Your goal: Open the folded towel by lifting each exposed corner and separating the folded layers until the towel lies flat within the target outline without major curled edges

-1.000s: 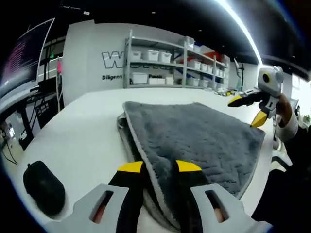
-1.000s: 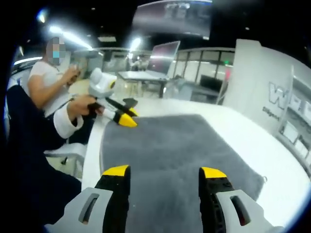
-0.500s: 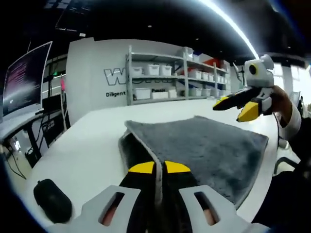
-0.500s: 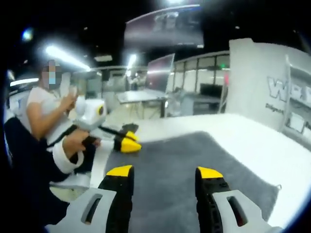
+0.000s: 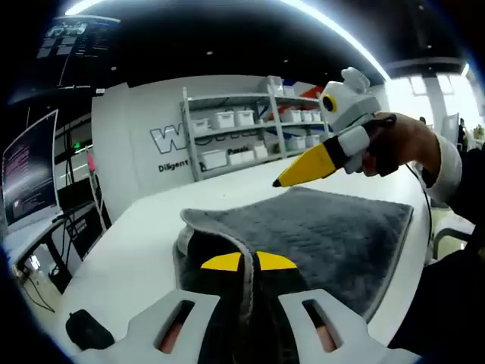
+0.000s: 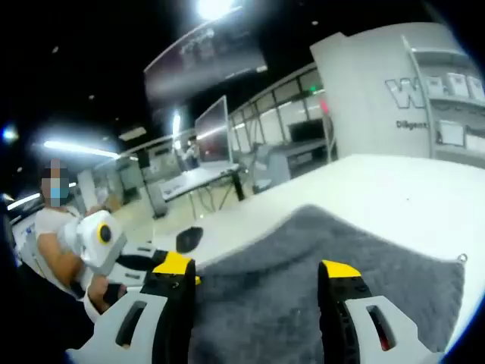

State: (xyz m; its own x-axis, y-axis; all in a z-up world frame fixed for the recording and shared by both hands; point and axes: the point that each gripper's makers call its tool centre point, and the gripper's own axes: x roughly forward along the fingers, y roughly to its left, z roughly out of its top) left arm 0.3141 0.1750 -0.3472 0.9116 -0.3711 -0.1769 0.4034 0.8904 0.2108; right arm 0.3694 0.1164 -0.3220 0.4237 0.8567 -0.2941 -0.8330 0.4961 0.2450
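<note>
A: We log the left claw [image 5: 248, 262] closed on the towel [image 5: 326, 231]; its two yellow-tipped jaws pinch a grey bound edge between them, and the cloth bunches up in a raised fold just ahead of the tips.

B: Agreed. From that pinch we see the towel spread away ahead and to the right across the white desk [image 5: 132, 243], still doubled, with a second layer showing under the lifted edge.

A: The right claw [image 5: 284, 180] hangs above the towel, ahead and to the right of the left one, held in a hand [image 5: 398, 144]. From there its jaws look together; we cannot tell more.

B: In the right gripper view we record the right claw [image 6: 256, 269] with its jaws set wide apart, nothing between them, grey towel [image 6: 303, 273] under and beyond the tips.

A: We also note a dark mouse [image 5: 89, 331] on the desk, left of the left claw.
</note>
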